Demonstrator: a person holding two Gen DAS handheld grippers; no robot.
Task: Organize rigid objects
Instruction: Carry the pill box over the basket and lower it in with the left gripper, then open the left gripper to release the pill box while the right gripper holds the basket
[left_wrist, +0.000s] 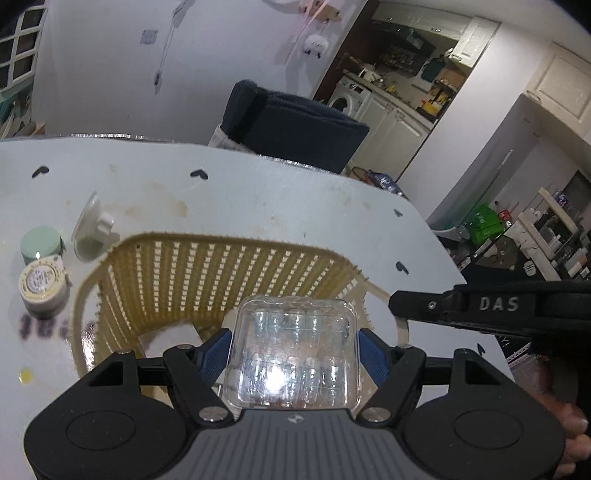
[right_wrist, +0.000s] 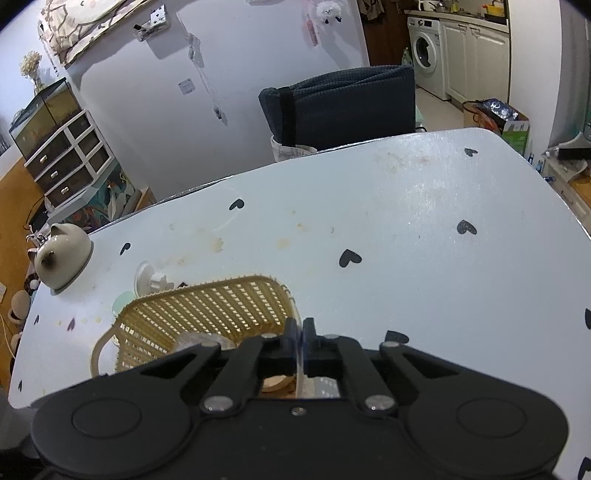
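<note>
Pale-blue laminate dotted with small black hearts is covering the desk you are working on, and it is carrying everything in play. Next in size, the tan plastic lattice basket is sitting near the desk's close edge, mouth up, with something pale already lying on its floor; I cannot tell what. Your left tool is pinching a clear square plastic box between its blue pads, holding it just over the basket's near rim, so you appear to be in the middle of the drop-off step. Your right tool is pressing its fingers together on a thin edge at the basket's right side, seemingly steadying it, though what exactly it is nipping is unclear. Left of the basket, three smaller pieces are waiting on the desk: a clear suction hook, a mint-green lidded jar and a small white jar with a printed label. For the next move, you are likely needing to carry the box further over the opening, lower it, then spread the pads.
</note>
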